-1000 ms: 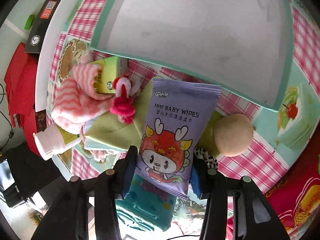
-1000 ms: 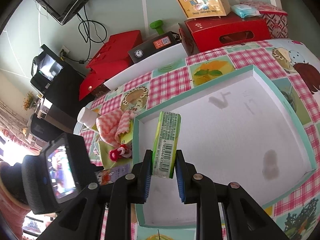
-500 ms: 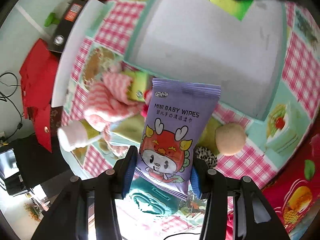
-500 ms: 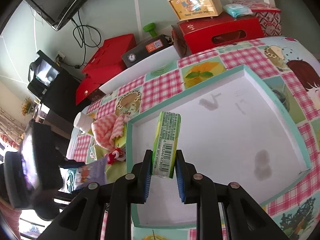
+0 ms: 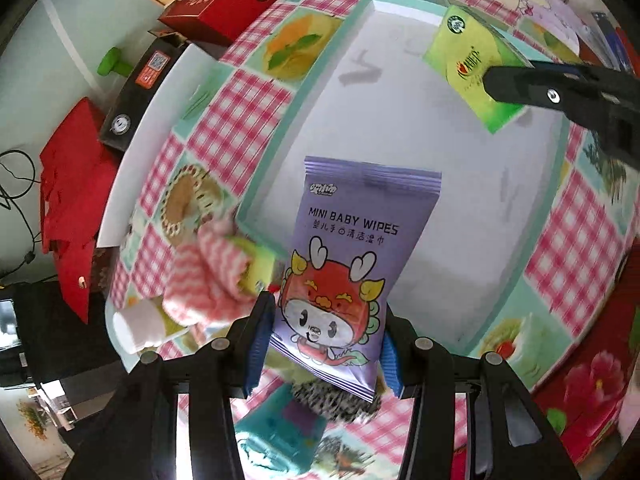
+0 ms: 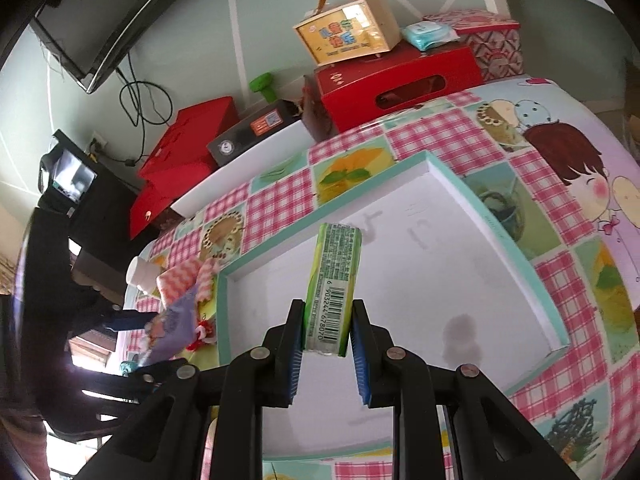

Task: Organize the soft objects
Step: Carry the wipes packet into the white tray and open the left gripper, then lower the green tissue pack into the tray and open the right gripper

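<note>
Having risen off the pile since a second ago, now hanging over the near-left corner of the tray: purple baby wipes pack (image 5: 340, 276), pinched at its lower end between the blue pads of the left tool (image 5: 325, 344), jaws held at middling width by the pack. Showing also in the right wrist view at 9 o'clock as a purple blur (image 6: 172, 330). Sitting higher in the frame than before: green tissue pack (image 6: 334, 286), clamped edge-on in the narrow jaws of the right tool (image 6: 326, 354), barcode facing up, hovering above the tray floor; appearing at 2 o'clock in the left wrist view (image 5: 470, 66), flat face showing. Lying beneath both: shallow white tray (image 6: 452, 188) with teal rim, on the pink-checked worktop (image 6: 280, 204). Crowding at 9 o'clock of the wipes pack, just outside the tray rim: pink-and-white striped cloth (image 5: 208, 280), a white bottle (image 5: 136, 326) beyond it. Peeking out under the pack at 6 o'clock: a black-and-white spotted thing (image 5: 332, 402).
</note>
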`<state>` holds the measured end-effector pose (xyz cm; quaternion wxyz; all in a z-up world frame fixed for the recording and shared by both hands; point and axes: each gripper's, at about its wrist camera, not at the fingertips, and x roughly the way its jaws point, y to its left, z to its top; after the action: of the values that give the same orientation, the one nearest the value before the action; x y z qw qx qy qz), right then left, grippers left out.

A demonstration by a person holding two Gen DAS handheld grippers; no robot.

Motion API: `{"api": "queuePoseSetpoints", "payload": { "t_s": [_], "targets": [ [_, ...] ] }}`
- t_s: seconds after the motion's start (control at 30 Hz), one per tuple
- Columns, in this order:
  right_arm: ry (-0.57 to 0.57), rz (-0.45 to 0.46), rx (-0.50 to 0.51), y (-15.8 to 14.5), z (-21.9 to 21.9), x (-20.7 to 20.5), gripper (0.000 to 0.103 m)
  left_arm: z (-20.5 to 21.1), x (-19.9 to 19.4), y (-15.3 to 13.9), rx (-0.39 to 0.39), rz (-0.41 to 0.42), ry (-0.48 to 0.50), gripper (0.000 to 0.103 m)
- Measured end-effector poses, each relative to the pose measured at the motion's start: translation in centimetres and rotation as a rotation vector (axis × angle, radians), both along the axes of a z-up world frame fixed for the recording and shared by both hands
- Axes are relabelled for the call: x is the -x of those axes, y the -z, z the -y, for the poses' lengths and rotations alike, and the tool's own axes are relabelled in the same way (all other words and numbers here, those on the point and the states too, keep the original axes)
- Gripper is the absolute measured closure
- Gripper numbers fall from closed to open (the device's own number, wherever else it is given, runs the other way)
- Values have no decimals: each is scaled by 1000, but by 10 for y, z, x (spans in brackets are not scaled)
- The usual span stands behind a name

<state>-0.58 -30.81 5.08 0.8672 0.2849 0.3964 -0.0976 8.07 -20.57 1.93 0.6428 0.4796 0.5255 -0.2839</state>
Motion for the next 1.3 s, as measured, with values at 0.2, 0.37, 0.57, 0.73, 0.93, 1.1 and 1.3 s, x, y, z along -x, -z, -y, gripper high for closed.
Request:
{"api": "queuePoseSetpoints", "payload": {
  "t_s": [0.2,0.37,0.57,0.73,0.93,1.1,1.3],
  "targets": [
    [40,-27,11,5,13,4,79,13,-9,16,36,-27,-56,54],
    [57,-75,26,14,20,2,79,18,-19,29,66,-39,-130,54],
    [52,-130,35,28,25,-7,79,25,-28,40,103,-39,-208,53],
    [57,-132,55,28,27,-9,79,29,-32,40,141,-30,-259,53],
    [83,-110,76,21,28,-7,76,30,-32,30,200,-15,-299,53],
    [107,-117,86,19,31,-6,75,19,-35,22,313,-23,-403,52],
    [103,-111,104,16,30,-6,74,-7,-33,22,438,-17,-571,46]
  ]
}}
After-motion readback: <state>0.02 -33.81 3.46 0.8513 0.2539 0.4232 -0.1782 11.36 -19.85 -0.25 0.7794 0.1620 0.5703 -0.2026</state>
